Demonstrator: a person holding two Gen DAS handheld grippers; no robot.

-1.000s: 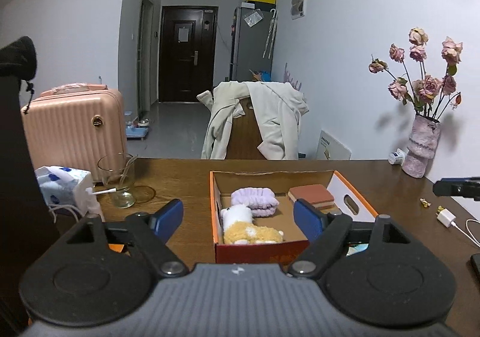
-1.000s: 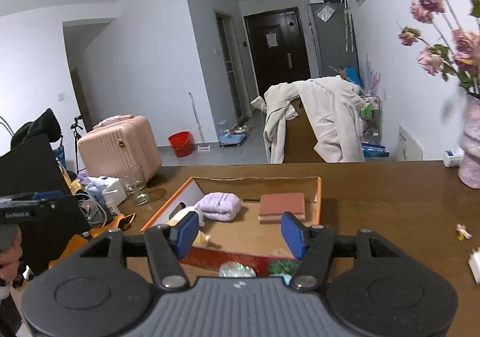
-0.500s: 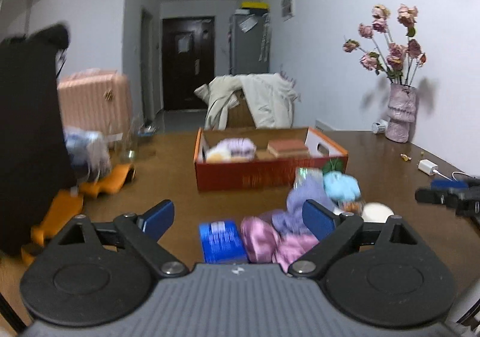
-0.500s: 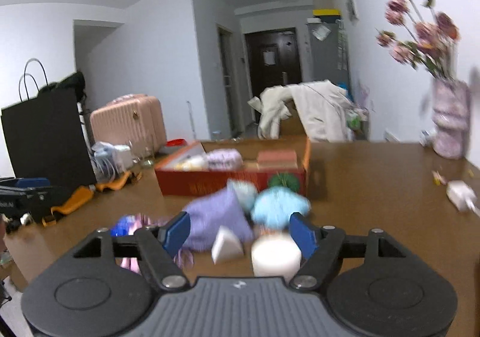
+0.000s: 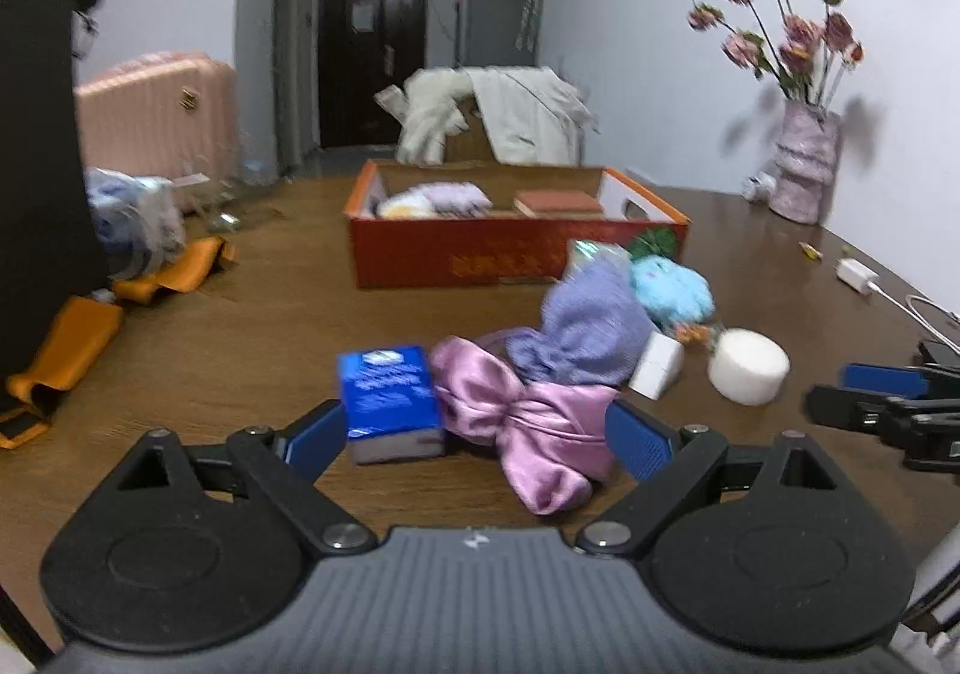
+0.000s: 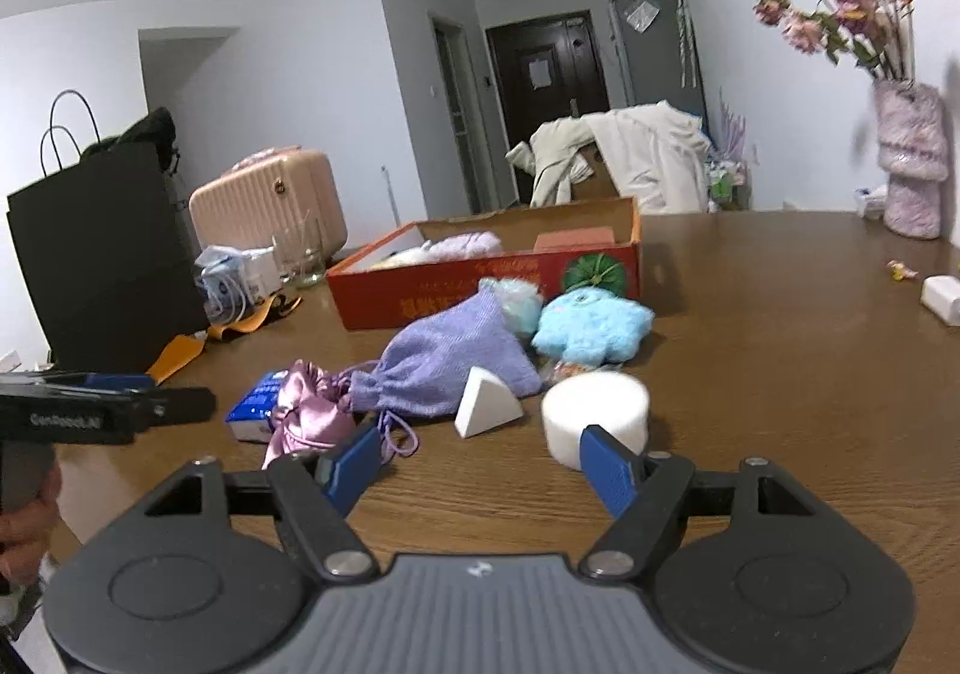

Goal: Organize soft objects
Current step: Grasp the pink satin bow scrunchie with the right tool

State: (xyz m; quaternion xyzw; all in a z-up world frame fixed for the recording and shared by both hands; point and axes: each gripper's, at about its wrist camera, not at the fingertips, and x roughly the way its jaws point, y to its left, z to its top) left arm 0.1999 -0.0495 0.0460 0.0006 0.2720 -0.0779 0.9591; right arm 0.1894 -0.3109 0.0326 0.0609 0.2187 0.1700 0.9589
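Observation:
An orange cardboard box on the brown table holds a lilac headband, a plush toy and a brown sponge. In front of it lie a blue sponge pack, a pink satin pouch, a lilac knit pouch, a light blue plush, a white wedge sponge and a white round sponge. My left gripper is open, its fingers around the blue pack and pink pouch. My right gripper is open just short of the white sponges.
A black paper bag, orange straps, a tissue pack and a glass stand at the left. A vase of dried roses and a white charger are at the right. A chair with a coat is behind the table.
Both grippers have pulled back from the box and dropped low to the table. The pile of soft objects, earlier out of sight, now lies right before the open fingers.

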